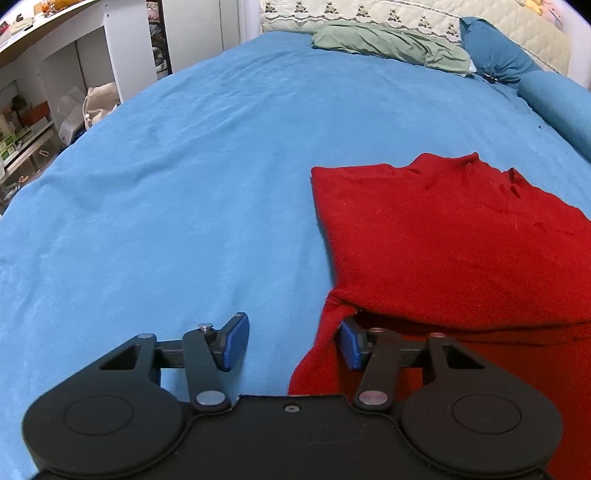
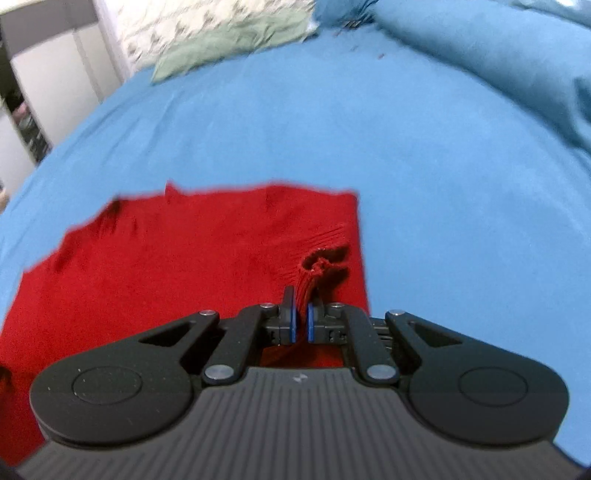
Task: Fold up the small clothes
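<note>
We see the red garment (image 1: 454, 251) lying partly folded on the blue bed sheet (image 1: 184, 206), the right claw (image 2: 301, 325) pinching a bunched ridge of its knit near one edge while the left claw (image 1: 291, 343) stands spread, a hanging strip of red cloth between its pads but not gripped. We judge that a lift by the right claw alone could drag the folded layers askew, since the left side is unsecured and the soft sheet would wrinkle along with it. Beyond lie a green cloth (image 1: 388, 44), blue pillows (image 1: 495, 51), a quilted headboard cover (image 1: 369, 14) and cluttered shelves (image 1: 33, 122).
</note>
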The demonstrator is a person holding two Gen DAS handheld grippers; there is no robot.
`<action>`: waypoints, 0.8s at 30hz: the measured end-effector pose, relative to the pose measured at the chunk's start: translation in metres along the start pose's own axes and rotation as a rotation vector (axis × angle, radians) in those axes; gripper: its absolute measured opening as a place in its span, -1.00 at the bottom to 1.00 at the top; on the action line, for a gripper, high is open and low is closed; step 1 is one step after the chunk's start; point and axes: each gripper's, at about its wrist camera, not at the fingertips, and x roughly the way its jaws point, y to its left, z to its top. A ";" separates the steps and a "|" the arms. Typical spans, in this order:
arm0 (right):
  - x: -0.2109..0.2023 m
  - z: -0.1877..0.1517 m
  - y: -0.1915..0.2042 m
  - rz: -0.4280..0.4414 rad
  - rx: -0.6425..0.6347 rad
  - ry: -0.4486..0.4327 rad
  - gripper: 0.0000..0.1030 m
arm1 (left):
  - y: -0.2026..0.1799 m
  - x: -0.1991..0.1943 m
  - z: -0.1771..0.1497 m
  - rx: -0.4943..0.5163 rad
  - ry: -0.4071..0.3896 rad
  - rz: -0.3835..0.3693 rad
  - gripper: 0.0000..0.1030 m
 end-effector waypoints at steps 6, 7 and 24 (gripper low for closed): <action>-0.040 -0.008 0.012 -0.034 -0.009 -0.148 0.80 | -0.001 -0.014 -0.002 0.001 0.005 0.009 0.05; -0.045 -0.008 0.019 -0.023 -0.035 -0.159 0.87 | -0.001 -0.016 -0.005 0.005 0.009 0.010 0.05; -0.013 -0.009 0.022 0.077 -0.083 -0.014 1.00 | 0.007 -0.035 -0.022 0.010 0.027 -0.078 0.45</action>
